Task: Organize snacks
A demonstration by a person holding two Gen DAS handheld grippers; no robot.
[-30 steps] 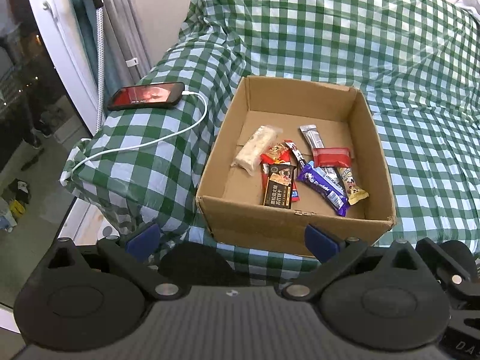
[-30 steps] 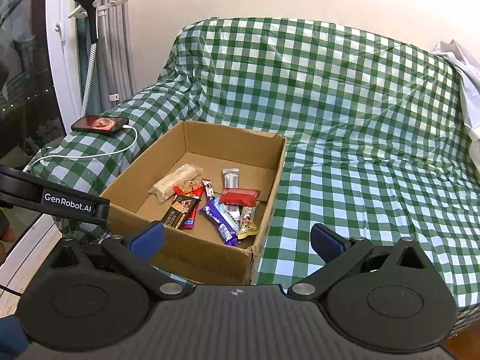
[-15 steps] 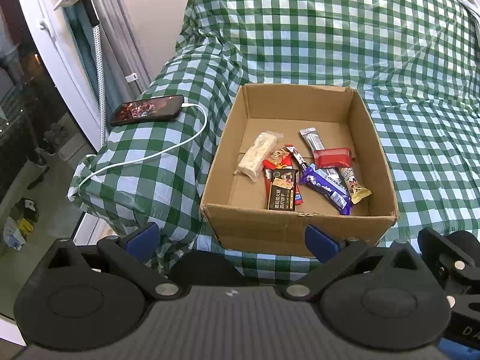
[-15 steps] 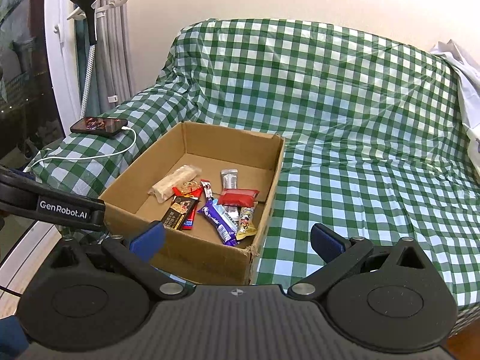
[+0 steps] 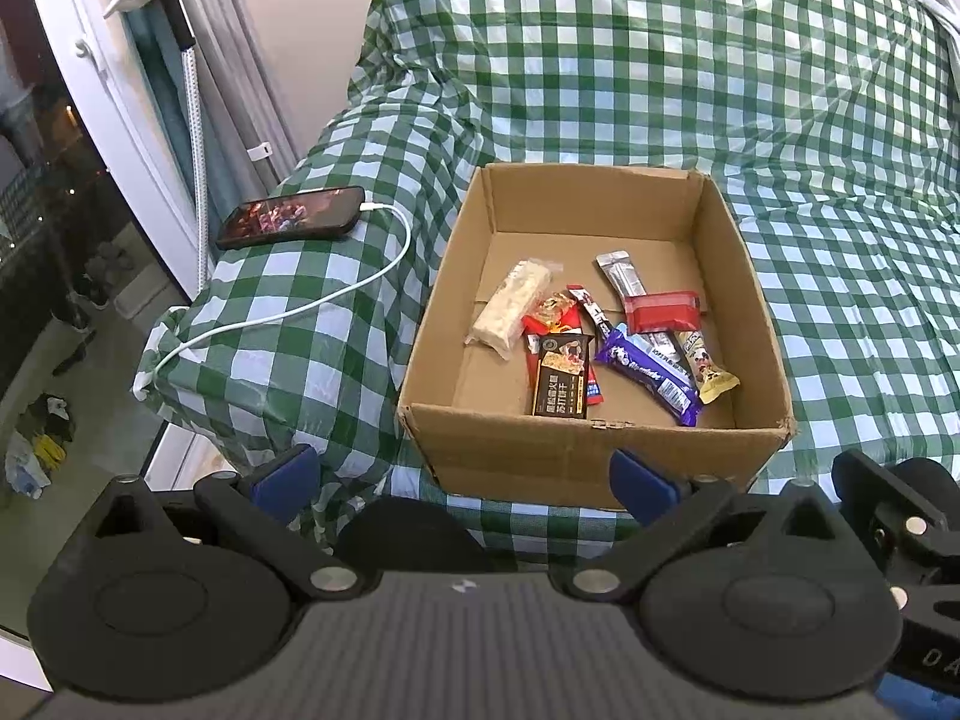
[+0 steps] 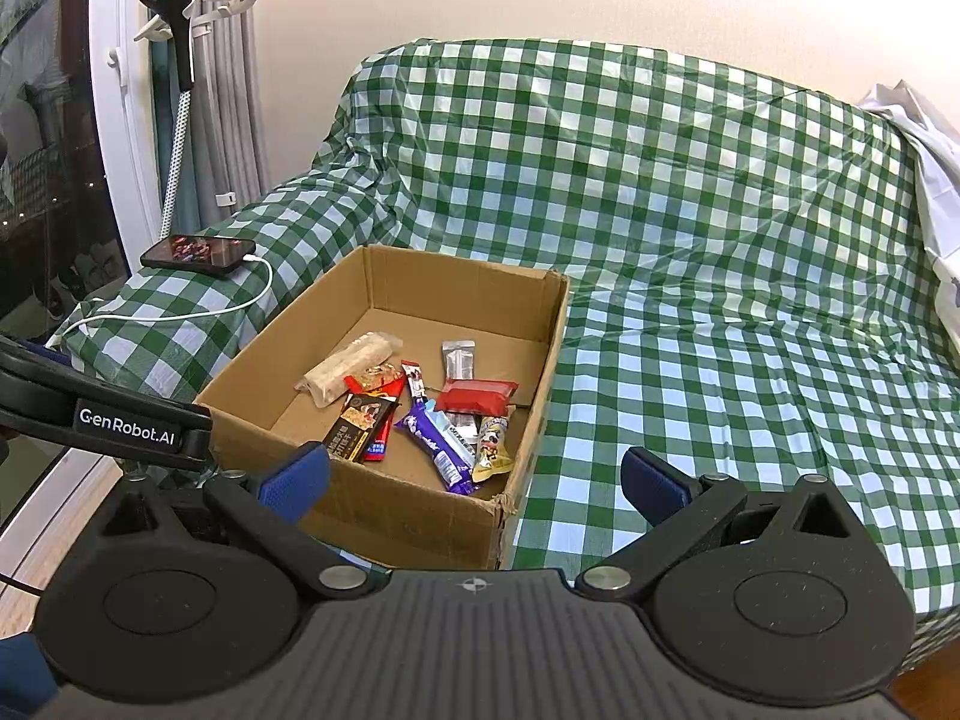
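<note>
An open cardboard box (image 5: 540, 453) (image 6: 414, 516) sits on the green checked sofa cover. Several snacks lie inside: a pale bar (image 5: 509, 306) (image 6: 348, 367), a black packet (image 5: 561, 381) (image 6: 358, 426), a purple bar (image 5: 651, 375) (image 6: 438, 441), a red packet (image 5: 660, 311) (image 6: 476, 394), a silver stick (image 5: 621, 273) (image 6: 459, 357) and a yellow-tipped bar (image 5: 705, 363) (image 6: 493, 447). My left gripper (image 5: 465, 477) is open and empty in front of the box's near wall. My right gripper (image 6: 474, 483) is open and empty, back from the box's near right corner.
A phone (image 5: 291, 217) (image 6: 198, 252) with a white cable (image 5: 288, 315) lies on the sofa arm left of the box. A window door and a garment steamer pole (image 5: 192, 96) stand at far left. The sofa seat (image 6: 750, 372) stretches to the right.
Both grippers have drawn back and up from the box, so more of the sofa shows. The snacks and box have not moved.
</note>
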